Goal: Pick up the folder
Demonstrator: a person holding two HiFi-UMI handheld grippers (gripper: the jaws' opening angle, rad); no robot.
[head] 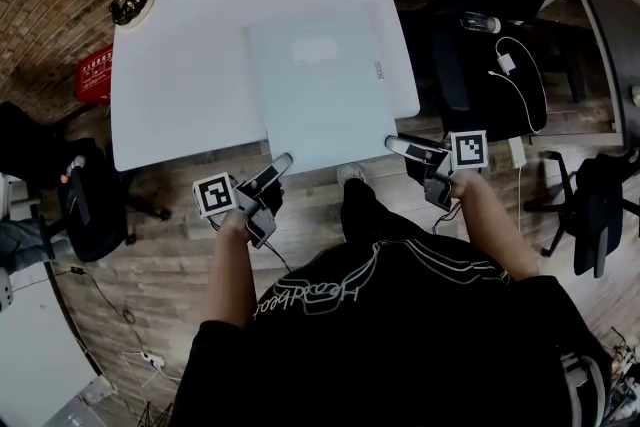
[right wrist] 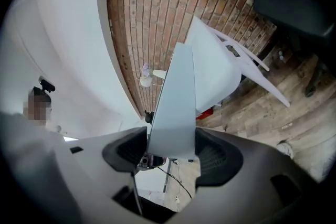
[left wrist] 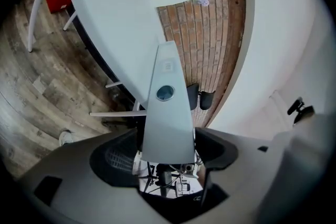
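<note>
2 pairs of jaws astride folder (head: pixel 322 90) edge

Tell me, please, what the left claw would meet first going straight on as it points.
The folder: its near edge already sits between the left claw's open jaws, so it would probably just slide deeper along it.

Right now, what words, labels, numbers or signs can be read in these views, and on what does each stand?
Nothing reads clearly.
Folder: pale label and small edge tag, both too blurred to read.
Red box: white print, too small to read.
Black top: looping outlined script, upside down, not legible.
</note>
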